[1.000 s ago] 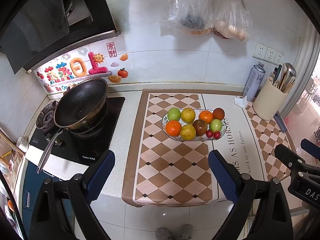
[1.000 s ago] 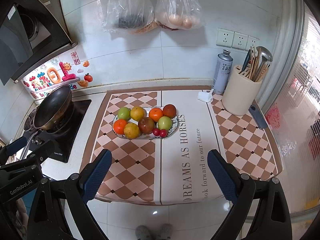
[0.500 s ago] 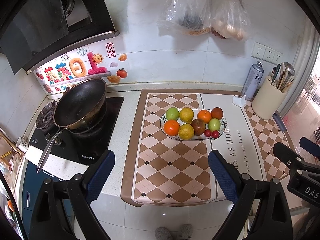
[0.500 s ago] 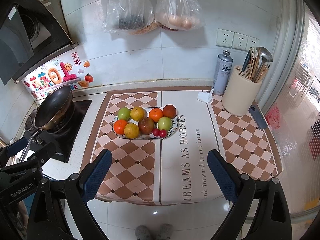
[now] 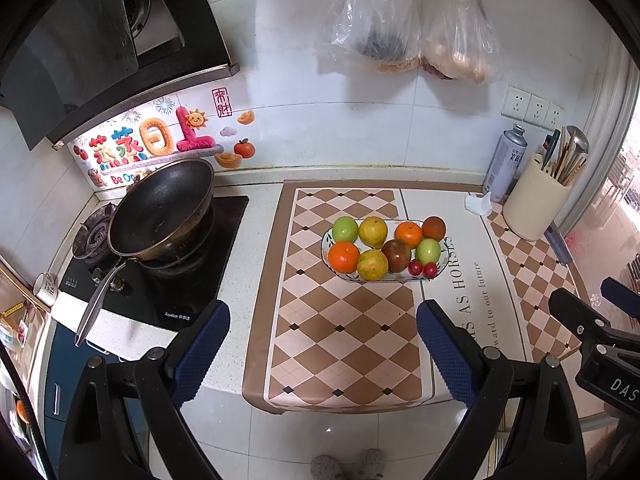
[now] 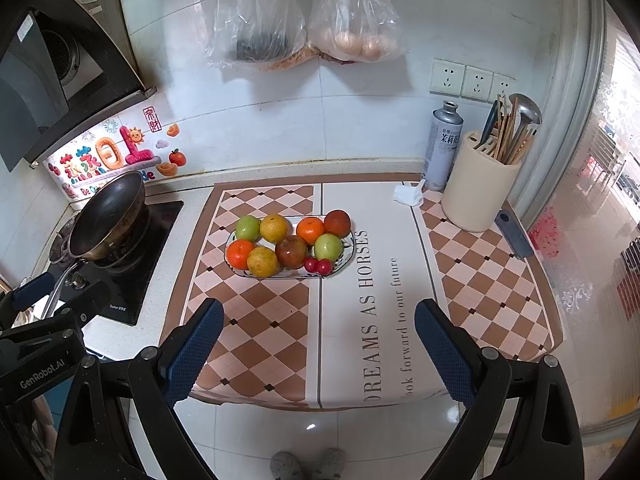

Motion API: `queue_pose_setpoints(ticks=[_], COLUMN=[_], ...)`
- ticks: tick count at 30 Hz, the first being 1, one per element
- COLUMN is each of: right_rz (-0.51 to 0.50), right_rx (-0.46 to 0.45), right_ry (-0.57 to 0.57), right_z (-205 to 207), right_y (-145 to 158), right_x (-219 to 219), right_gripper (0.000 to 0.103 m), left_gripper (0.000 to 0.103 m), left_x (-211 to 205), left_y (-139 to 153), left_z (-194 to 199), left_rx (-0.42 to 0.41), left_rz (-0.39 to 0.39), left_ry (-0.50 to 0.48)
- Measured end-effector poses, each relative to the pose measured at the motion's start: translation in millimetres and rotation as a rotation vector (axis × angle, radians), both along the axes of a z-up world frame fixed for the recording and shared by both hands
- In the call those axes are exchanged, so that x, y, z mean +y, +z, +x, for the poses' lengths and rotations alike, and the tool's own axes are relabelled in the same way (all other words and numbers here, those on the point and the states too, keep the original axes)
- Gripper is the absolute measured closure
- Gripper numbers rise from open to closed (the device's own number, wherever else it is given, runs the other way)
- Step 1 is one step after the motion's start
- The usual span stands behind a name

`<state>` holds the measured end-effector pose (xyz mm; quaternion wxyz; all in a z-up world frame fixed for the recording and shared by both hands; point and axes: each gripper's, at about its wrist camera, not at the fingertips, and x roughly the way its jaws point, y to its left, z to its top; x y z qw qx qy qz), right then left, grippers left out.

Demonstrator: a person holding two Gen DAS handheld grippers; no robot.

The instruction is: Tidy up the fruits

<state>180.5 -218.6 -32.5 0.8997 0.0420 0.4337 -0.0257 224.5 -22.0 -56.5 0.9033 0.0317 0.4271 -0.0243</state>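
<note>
On checkered mat (image 5: pixel 340 332), fruit plate (image 5: pixel 326 242), both hand-held grippers wide apart, empty

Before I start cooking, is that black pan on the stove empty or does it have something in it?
Empty. The left wrist view looks into the pan and shows only bare dark interior.

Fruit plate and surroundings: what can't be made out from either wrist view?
- Plate pattern: both views, covered by fruit.
- Dark contents of the left hanging bag: both views, blurred by crinkled plastic.
- Spray can label: too small in both.
- Utensil holder contents: left wrist view, crowded near the frame edge.
</note>
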Motion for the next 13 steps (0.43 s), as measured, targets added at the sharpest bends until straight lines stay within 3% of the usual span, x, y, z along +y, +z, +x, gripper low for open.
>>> queue_pose_setpoints(ticks=[13], right_rz=[0.001], right_rx=[0.000], right_ry=[0.000], right_z=[-0.7], right_y=[-0.7], right_x=[0.5], right_gripper=[0.005], left_gripper=[0.007], left_x=[-1.3], left_y=[4.0], left_z=[3.6], left_rx=[-0.010], left_rz=[0.006], left_ry=[-0.012])
